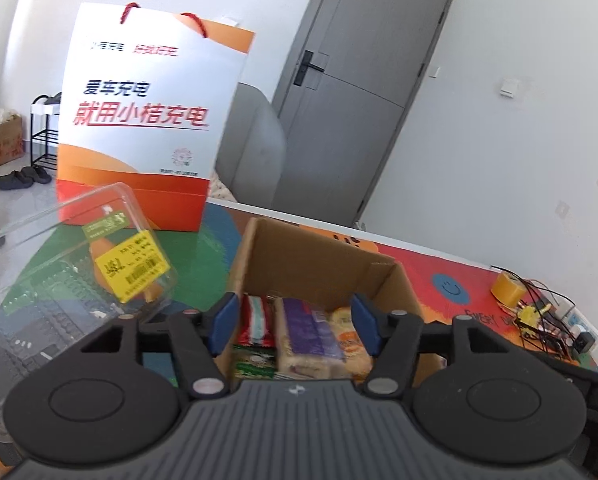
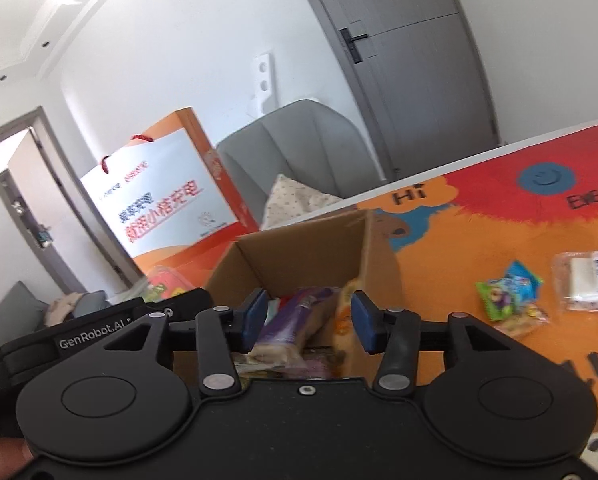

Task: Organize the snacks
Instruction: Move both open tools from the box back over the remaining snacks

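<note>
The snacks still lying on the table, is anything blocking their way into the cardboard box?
Nothing visible does. The loose snacks lie on the bare mat to the right of the cardboard box, whose top is open. It already holds several packets, but there is room above them.

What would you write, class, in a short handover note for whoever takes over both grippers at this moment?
Left gripper: open, empty, over the cardboard box.
Right gripper: open, empty, at the same box.
Done: several snack packs, including a purple-wrapped one, stand in the box.
Left: clear clamshell container beside the box; loose snack packets and a wrapped white item on the mat.
</note>
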`<action>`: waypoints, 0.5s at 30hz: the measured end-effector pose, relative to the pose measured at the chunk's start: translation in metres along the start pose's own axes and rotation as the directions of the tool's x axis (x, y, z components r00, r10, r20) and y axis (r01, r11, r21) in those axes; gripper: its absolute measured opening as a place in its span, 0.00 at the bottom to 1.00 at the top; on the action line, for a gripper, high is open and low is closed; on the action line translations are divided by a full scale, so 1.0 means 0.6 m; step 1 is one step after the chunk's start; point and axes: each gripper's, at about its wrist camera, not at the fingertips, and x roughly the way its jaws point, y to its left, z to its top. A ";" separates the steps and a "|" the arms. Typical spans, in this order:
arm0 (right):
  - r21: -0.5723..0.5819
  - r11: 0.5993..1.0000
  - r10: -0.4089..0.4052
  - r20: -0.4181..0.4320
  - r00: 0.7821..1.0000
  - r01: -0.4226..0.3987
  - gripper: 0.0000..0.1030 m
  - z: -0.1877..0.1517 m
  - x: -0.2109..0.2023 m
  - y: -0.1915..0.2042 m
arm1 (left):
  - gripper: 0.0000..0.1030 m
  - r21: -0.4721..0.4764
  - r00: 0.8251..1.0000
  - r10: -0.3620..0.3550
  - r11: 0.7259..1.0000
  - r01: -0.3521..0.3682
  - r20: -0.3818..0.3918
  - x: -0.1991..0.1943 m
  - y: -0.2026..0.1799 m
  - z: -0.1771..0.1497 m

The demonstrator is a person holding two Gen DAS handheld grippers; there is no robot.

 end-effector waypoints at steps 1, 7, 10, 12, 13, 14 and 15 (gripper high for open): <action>0.001 1.000 0.001 0.004 1.000 -0.001 0.47 -0.001 -0.004 -0.004 | 0.60 -0.001 1.000 -0.004 1.000 0.004 -0.008 0.000 -0.003 0.000; 0.026 1.000 -0.017 0.017 1.000 0.017 0.50 -0.002 -0.029 -0.033 | 0.71 0.021 1.000 -0.009 1.000 0.009 -0.018 -0.004 -0.030 -0.007; 0.043 0.999 -0.033 0.018 0.999 0.033 0.56 -0.004 -0.040 -0.049 | 0.76 0.041 0.999 -0.011 0.999 0.012 -0.031 -0.004 -0.046 -0.013; 0.051 0.998 -0.045 0.021 0.999 0.044 0.59 -0.006 -0.049 -0.061 | 0.79 0.055 0.999 -0.015 0.998 0.017 -0.040 -0.003 -0.057 -0.017; 0.055 0.997 -0.051 0.023 0.998 0.050 0.62 -0.007 -0.054 -0.066 | 0.80 0.061 0.999 -0.019 0.998 0.021 -0.044 -0.003 -0.062 -0.019; 0.059 0.997 -0.057 0.026 0.998 0.056 0.65 -0.008 -0.059 -0.072 | 0.81 0.067 0.999 -0.021 0.997 0.024 -0.048 -0.003 -0.068 -0.020; 0.063 0.996 -0.065 0.029 0.997 0.063 0.66 -0.009 -0.064 -0.077 | 0.82 0.073 0.998 -0.023 0.997 0.026 -0.051 -0.002 -0.073 -0.022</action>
